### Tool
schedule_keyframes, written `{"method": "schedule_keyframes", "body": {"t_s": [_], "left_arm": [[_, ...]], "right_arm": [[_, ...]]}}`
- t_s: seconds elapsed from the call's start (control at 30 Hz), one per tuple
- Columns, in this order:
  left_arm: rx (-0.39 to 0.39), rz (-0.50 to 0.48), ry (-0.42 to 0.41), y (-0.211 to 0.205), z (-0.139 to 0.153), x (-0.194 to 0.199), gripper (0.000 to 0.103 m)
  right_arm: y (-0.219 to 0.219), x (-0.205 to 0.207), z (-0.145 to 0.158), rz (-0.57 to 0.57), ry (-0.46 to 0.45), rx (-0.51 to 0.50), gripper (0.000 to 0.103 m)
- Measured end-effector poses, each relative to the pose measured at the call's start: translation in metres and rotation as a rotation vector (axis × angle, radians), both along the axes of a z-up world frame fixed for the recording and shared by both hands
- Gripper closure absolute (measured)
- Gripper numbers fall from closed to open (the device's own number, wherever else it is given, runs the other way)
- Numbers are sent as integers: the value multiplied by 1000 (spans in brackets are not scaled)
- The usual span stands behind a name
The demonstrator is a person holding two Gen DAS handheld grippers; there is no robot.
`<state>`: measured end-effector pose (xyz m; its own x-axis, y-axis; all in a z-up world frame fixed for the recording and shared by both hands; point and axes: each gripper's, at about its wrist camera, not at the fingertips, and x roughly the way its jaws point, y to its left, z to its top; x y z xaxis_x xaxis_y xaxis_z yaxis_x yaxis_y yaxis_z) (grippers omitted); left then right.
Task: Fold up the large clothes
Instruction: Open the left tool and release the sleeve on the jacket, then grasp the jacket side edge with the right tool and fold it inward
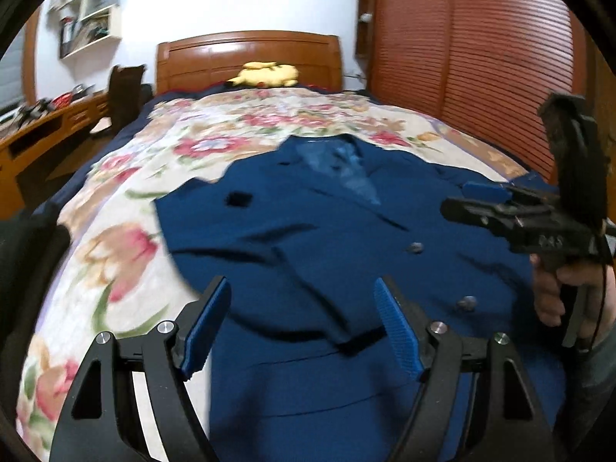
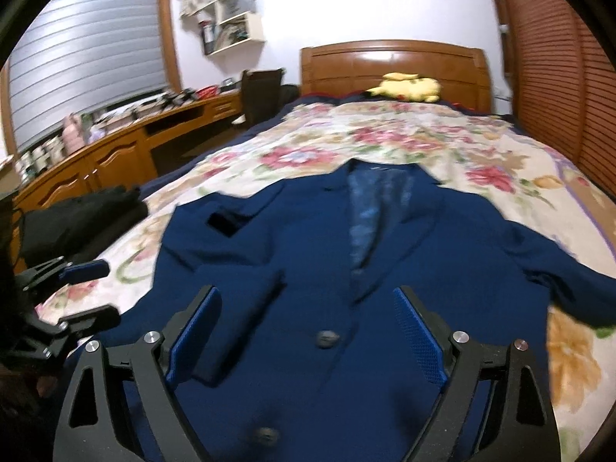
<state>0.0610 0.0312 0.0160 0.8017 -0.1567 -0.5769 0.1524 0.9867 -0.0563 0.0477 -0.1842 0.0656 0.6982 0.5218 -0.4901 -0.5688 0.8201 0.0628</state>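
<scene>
Jaws apart over jacket, plush beyond

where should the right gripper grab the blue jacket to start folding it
Likely the spread sleeve of the blue jacket, on the right in the right wrist view. It lies flat on the floral bedspread with a free edge. Come in low from the outer side with the open right gripper, pinching near the shoulder seam.
</scene>
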Motion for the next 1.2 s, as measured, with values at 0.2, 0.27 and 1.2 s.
{"method": "schedule_keyframes", "body": {"t_s": [0.2, 0.27, 1.2], "left_arm": [[-41, 39, -5, 36, -6, -3, 26], [-34, 48, -6, 44, -8, -5, 26], [46, 41, -78, 29, -7, -16, 26]], "right_arm": [[39, -2, -18, 172, 14, -81, 25], [49, -1, -23, 208, 21, -117, 27], [-1, 8, -5, -1, -122, -8, 96]]}}
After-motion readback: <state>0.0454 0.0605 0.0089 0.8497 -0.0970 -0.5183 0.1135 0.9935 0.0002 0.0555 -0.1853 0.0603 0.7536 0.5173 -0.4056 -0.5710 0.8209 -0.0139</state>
